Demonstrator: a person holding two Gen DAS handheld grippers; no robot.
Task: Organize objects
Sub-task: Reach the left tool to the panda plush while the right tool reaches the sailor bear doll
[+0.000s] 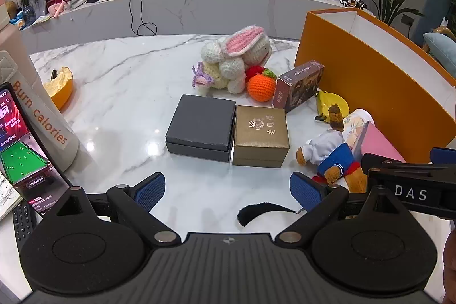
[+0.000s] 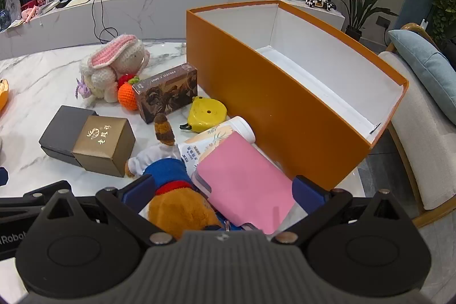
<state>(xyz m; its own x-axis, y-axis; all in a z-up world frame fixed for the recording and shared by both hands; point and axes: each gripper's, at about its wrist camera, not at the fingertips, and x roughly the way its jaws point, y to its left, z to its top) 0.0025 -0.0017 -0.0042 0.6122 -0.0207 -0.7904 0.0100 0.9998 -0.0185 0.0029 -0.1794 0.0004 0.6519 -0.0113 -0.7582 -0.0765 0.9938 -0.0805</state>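
My left gripper (image 1: 227, 191) is open above the marble table (image 1: 119, 81), just short of a dark grey box (image 1: 201, 127) and a gold box (image 1: 260, 136) standing side by side. My right gripper (image 2: 223, 190) is open too, hovering over a brown plush bear in blue and white (image 2: 171, 190) and a pink-lidded case (image 2: 245, 178); neither pad touches them. An open orange box (image 2: 273, 104) with a white, bare inside stands to the right. A crocheted rabbit (image 1: 242, 53), a crocheted orange (image 1: 260, 87), a brown carton (image 2: 165, 93), a yellow tape measure (image 2: 206, 113) and a white bottle (image 2: 225, 133) lie around.
A phone (image 1: 17, 138) showing snooker leans against a beige bottle (image 1: 37, 104) at the left, with an orange peel bowl (image 1: 61, 87) behind. A remote (image 1: 24, 221) lies at the near left. A cushioned chair (image 2: 421, 110) stands beyond the table's right edge.
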